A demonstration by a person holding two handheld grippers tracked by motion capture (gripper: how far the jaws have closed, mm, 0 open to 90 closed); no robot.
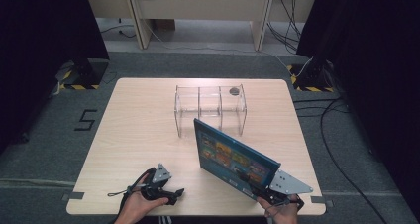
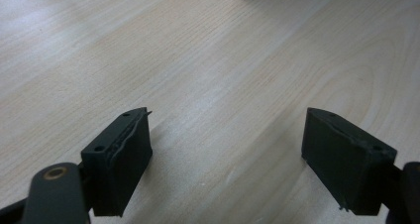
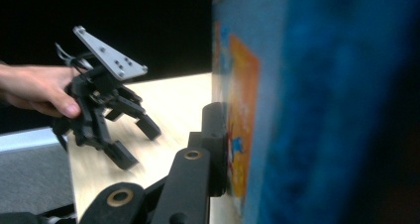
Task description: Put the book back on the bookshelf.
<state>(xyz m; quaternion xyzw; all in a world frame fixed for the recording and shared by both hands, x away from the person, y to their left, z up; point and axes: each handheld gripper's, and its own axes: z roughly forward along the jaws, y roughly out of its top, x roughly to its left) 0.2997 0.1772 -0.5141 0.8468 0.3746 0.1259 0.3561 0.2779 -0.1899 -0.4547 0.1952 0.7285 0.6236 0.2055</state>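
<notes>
The desk [image 1: 143,135] carries a clear organiser [image 1: 210,109] toward its far side, three open compartments in a row: the left and middle ones look empty, and a small dark round thing [image 1: 234,91] lies at the far end of the right one. Just on the near side of it stands a flat blue box [image 1: 233,160], tilted on edge, its long axis running from beside the organiser's front wall back to the desk's near right corner. The right gripper [image 1: 265,193] has that near end: its jaws are clamped on the box, one pad flat against the printed face. So the organiser lies straight beyond the box, along its length, and the right hand is much the nearer. The left gripper [image 1: 171,194] rests at the near left, jaws apart and empty, over bare wood.
</notes>
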